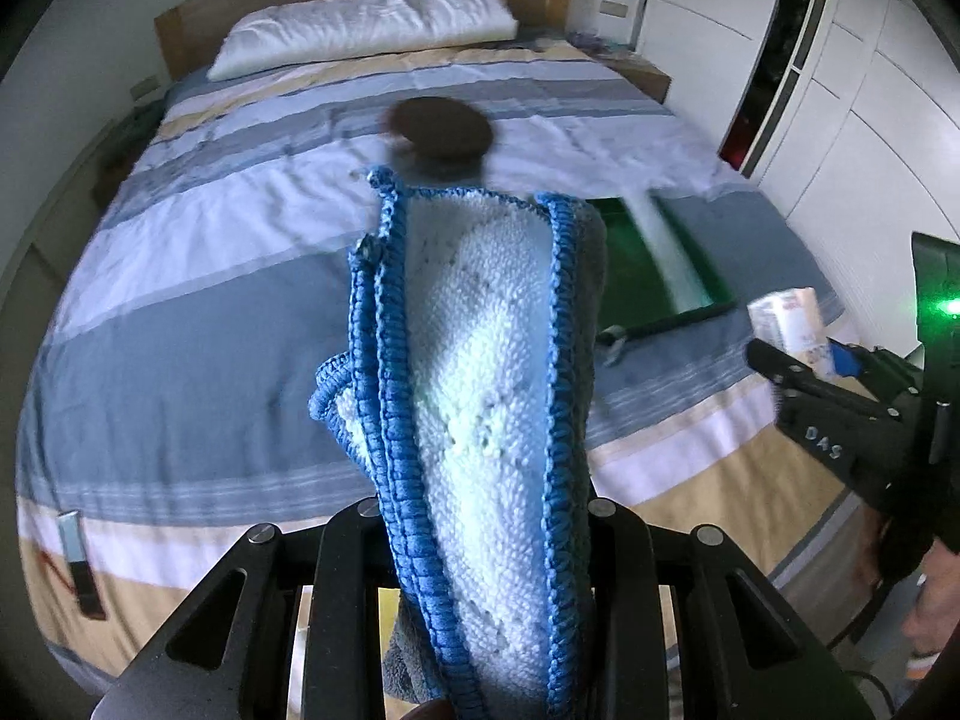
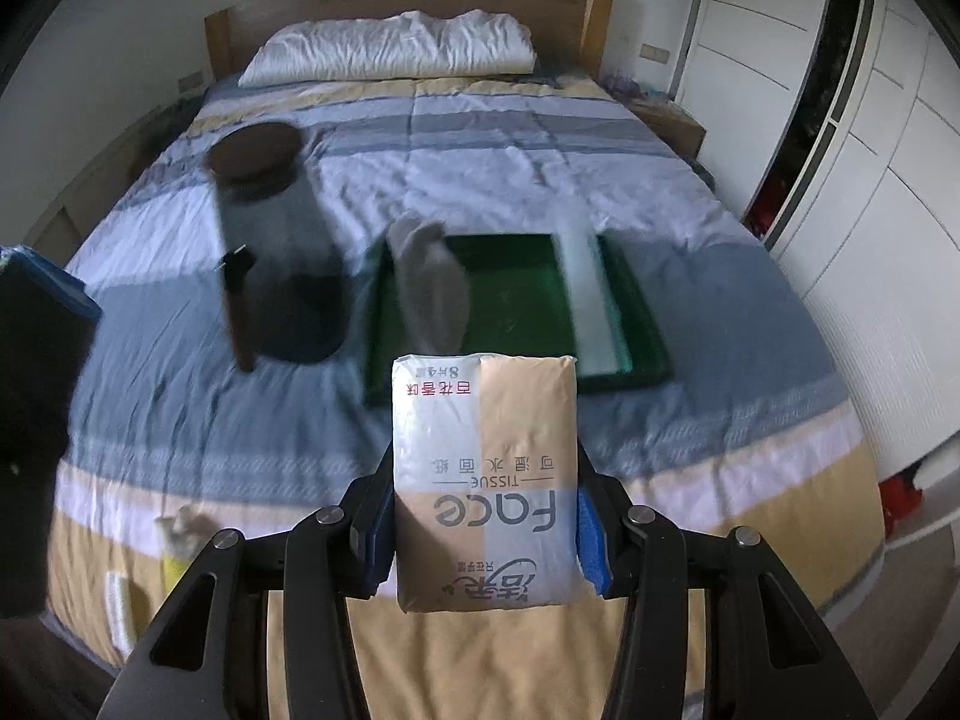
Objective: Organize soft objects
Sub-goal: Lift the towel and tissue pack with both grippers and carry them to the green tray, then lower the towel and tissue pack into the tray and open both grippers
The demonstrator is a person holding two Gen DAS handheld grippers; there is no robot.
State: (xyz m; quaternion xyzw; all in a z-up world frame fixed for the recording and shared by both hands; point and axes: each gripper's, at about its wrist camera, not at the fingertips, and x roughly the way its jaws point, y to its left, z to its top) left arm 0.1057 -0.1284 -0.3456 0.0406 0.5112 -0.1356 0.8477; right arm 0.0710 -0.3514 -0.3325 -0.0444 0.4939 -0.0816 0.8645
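Note:
My left gripper [image 1: 480, 516] is shut on a folded white knitted cloth with blue edging [image 1: 480, 360], held above the bed. My right gripper [image 2: 480, 516] is shut on a face tissue pack [image 2: 483, 480], held above the bed's foot; that gripper [image 1: 774, 354] and the tissue pack [image 1: 789, 324] also show at the right of the left wrist view. A green tray [image 2: 648, 330] lies on the bed ahead with a pale flat strip [image 2: 591, 300] along its right side and a grey soft thing [image 2: 435, 288] at its left edge.
A dark-lidded jar [image 2: 276, 252] stands on the striped bedspread [image 2: 180, 360] left of the tray; its lid [image 1: 441, 129] shows behind the cloth. A white pillow [image 2: 396, 48] lies at the headboard. White wardrobes [image 2: 870, 180] line the right. Small items [image 2: 180, 534] lie at the bed's near left.

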